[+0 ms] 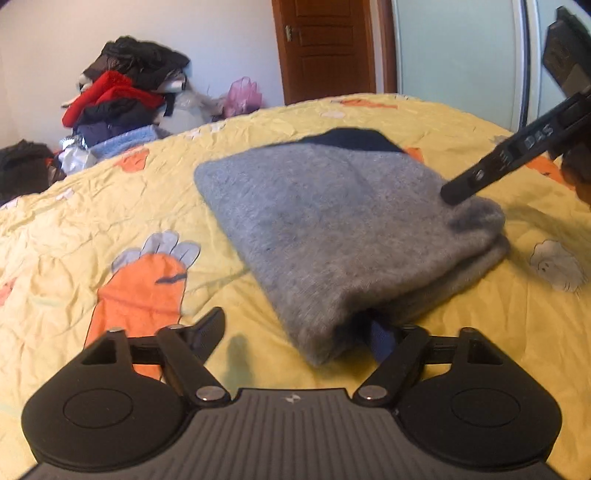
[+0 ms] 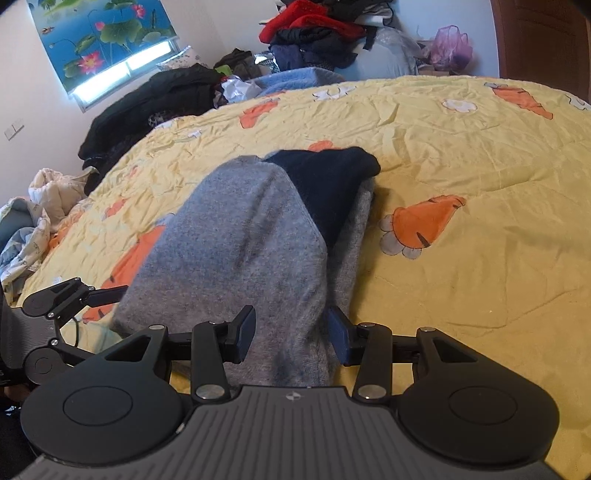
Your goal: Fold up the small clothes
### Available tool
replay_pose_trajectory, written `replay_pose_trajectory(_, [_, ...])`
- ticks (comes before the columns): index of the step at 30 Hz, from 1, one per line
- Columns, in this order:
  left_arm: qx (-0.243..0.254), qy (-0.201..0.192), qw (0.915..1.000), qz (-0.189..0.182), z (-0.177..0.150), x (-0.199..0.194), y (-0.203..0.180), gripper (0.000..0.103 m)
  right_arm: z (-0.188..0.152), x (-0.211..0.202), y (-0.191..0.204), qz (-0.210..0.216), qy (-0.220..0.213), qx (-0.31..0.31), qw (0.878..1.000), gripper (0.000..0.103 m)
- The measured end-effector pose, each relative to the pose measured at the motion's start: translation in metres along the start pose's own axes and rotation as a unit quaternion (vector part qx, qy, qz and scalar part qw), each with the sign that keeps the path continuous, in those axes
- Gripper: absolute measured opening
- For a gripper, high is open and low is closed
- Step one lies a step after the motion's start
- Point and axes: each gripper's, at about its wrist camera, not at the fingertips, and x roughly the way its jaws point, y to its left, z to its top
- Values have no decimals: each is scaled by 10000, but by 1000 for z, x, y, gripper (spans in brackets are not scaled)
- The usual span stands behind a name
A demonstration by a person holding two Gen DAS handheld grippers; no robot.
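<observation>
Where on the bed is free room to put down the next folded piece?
The yellow quilt lies bare to the right of the grey garment, around the carrot print, and behind it toward the door. The far left edge is crowded: a clothes pile and a black jacket.

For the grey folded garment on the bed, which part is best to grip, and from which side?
Grip the grey garment at its thick near folded edge, coming low from the near side: there the layers bunch into a rounded roll above the yellow quilt, so the fingers can straddle it.
</observation>
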Motion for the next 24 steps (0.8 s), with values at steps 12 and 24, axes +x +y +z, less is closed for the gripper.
replay_pose_trajectory(12, [-460,121,9986,-238,-2,3,19,10,-27,-3,-19,195,386,620,9971,14])
replay_pose_trajectory(24, [-2410,-33,9599,-1432,11,-20,112,89,16,-21,-58,767,-842,1419,9833,82])
